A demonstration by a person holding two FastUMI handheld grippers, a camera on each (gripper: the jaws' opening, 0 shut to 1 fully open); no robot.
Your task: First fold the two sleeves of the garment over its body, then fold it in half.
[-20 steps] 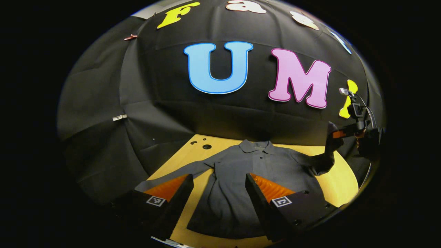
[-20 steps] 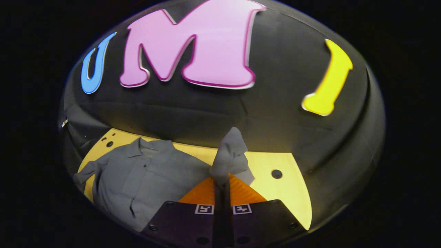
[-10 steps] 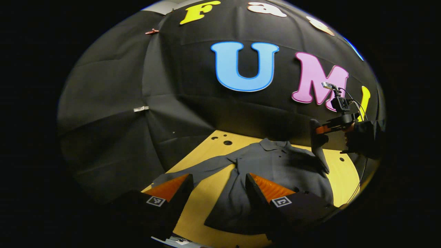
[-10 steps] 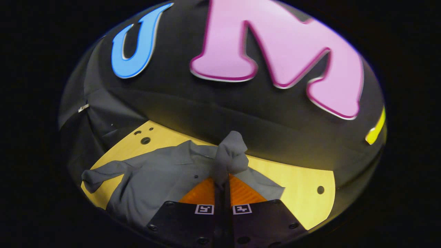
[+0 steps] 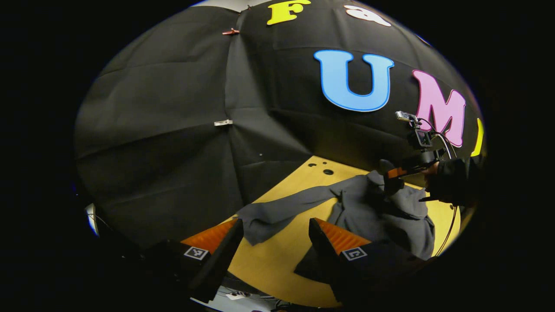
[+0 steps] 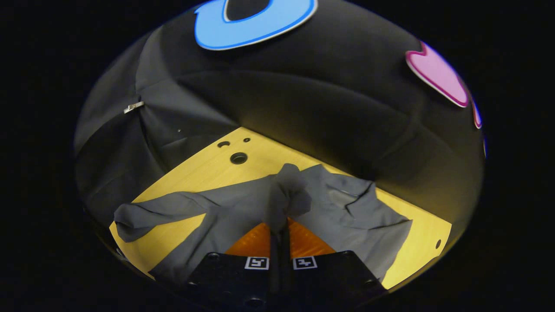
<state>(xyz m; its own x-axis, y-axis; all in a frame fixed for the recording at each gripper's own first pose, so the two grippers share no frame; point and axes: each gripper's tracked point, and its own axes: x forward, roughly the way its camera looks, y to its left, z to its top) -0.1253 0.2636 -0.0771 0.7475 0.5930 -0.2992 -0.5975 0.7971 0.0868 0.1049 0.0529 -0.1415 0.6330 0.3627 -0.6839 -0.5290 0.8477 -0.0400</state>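
Since a second ago, you have carried the right sleeve [image 6: 288, 190] inward across the shirt's body, and your left gripper view has swung left, so the shirt now sits at its right side.

Nearest in the right gripper view, your right gripper [image 6: 279, 225] has its fingers pressed together on the bunched cuff of that sleeve, which stands up just past the tips. Beneath and beyond it the grey shirt [image 6: 347, 208] lies rumpled on the yellow table [image 6: 204, 171], collar toward the booth wall, with the left sleeve [image 6: 160, 212] stretched out flat toward the table's near-left edge.

In the left gripper view, your left gripper [image 5: 273, 234] hangs with its fingers spread wide, holding nothing. Between the fingers lies the cuff end of the left sleeve [image 5: 277, 212] on bare table [image 5: 269, 260]. Farther off to the right, the shirt [image 5: 403, 216] is heaped, and above it your right gripper [image 5: 392, 173] pinches the raised cloth, held by a dark-gloved hand [image 5: 451, 182]. Small round holes mark the table's far corner.
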